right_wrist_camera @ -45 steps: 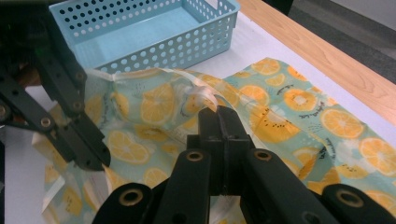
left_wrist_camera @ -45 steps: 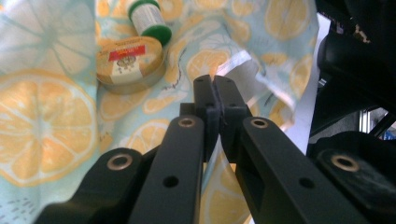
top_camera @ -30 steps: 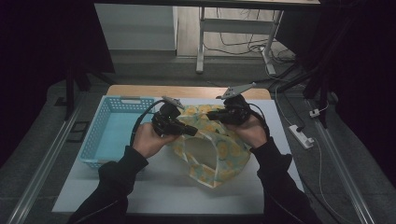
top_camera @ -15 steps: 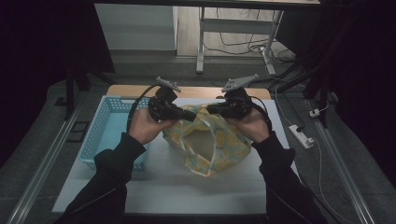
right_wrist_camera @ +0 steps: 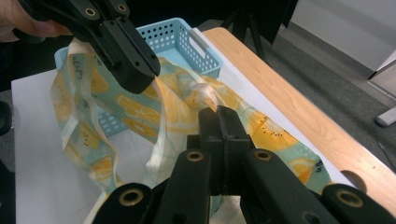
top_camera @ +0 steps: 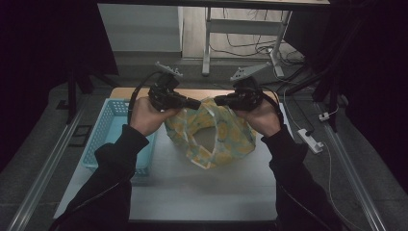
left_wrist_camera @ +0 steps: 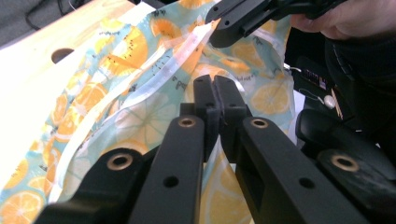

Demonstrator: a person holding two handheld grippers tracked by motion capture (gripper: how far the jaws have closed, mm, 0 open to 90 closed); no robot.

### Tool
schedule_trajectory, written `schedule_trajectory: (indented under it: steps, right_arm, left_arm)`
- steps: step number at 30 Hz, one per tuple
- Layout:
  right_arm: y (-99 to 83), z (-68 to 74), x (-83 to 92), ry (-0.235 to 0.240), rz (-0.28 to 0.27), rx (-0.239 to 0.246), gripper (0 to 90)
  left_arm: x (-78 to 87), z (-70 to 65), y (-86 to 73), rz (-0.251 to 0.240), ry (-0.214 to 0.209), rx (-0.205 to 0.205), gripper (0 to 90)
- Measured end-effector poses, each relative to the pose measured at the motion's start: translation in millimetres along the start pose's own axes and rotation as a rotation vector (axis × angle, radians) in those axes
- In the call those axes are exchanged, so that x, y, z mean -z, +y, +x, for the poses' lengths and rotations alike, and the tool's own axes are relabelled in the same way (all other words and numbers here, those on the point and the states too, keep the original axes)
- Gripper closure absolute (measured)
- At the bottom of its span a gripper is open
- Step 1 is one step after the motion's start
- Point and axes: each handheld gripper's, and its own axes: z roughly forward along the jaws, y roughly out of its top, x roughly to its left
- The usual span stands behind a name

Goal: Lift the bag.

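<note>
A teal cloth printed with orange slices (top_camera: 219, 139) hangs between my two grippers above the white table (top_camera: 192, 192); its lower part still rests on the table. My left gripper (top_camera: 196, 103) is shut on the cloth's upper left edge, and my right gripper (top_camera: 218, 101) is shut on the upper right edge. In the left gripper view the closed jaws (left_wrist_camera: 215, 86) pinch the cloth (left_wrist_camera: 140, 116), with the right gripper (left_wrist_camera: 233, 25) just beyond. In the right gripper view the closed jaws (right_wrist_camera: 219, 116) pinch a white-trimmed fold of the cloth (right_wrist_camera: 135, 109), facing the left gripper (right_wrist_camera: 135, 77).
A light blue plastic basket (top_camera: 108, 130) stands on the table's left side, close to the left forearm; it appears behind the cloth as the basket (right_wrist_camera: 187, 39). A wooden strip (top_camera: 202, 94) runs along the far edge. A power strip (top_camera: 310, 139) lies off the right side.
Both hands have risen and carried the cloth's top edge up with them; the cloth now hangs more stretched out below the grippers. Both jaws stay closed.
</note>
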Motion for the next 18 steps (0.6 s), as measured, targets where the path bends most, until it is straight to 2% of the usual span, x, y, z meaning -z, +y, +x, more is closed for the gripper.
schedule_trajectory:
  steps: [4,13,18]
  right_arm:
    - [8.5,-0.3,4.0,-0.008,-0.010,0.009,89.6]
    - [27.2,0.6,17.2,-0.028,-0.041,0.027,89.6]
    - [36.7,1.0,26.0,-0.056,-0.045,0.044,89.6]
  left_arm:
    - [8.4,-0.2,8.0,-0.037,-0.001,-0.001,89.4]
    - [22.7,-2.2,26.5,-0.074,0.022,-0.007,89.4]
    - [29.7,-2.5,36.8,-0.097,0.037,-0.006,89.4]
